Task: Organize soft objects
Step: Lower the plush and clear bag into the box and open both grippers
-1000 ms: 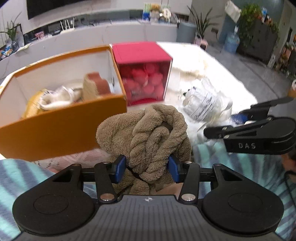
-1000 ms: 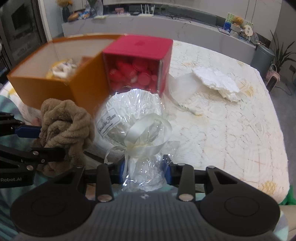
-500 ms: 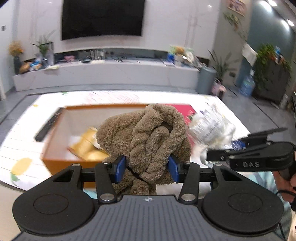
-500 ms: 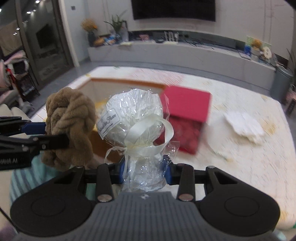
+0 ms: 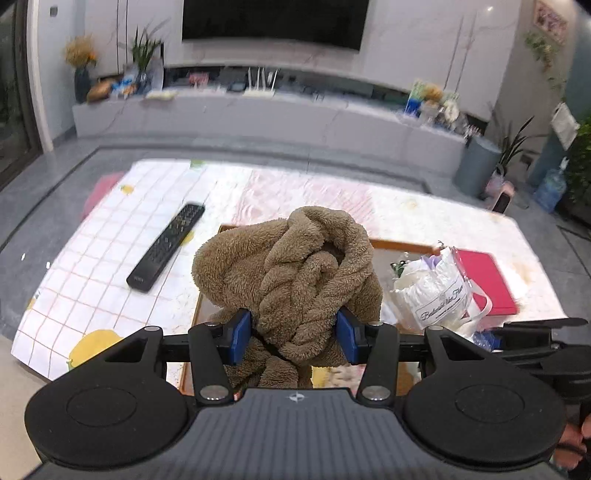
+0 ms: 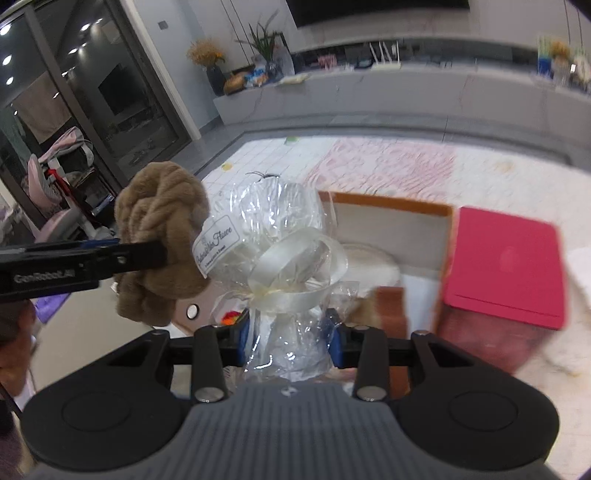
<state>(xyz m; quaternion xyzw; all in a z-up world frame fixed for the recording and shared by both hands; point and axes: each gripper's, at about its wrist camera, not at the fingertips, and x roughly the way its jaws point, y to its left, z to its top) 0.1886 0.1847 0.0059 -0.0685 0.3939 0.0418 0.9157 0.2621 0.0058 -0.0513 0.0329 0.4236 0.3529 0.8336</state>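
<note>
Your left hand-held gripper [image 5: 293, 334] clamps the brown towel [image 5: 291, 273], right hand-held gripper [image 6: 290, 343] clamps the wrapped bundle [image 6: 280, 236]; the orange box [image 6: 391, 206] sits below both, nearer the counter's far edge.

Cellophane-wrapped white bundle [image 6: 273, 236] between right gripper [image 6: 290, 341] fingers [image 6: 336, 349], brown knotted towel [image 6: 159, 243] alongside, orange box [image 6: 388, 206] beneath.

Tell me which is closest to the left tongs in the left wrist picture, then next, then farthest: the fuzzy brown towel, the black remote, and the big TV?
1. Fuzzy brown towel: pinched between the left tongs, so closest.
2. Black remote: lying on the checked cloth, off to the left in the picture.
3. Big TV: on the far wall at the top, farthest.
</note>
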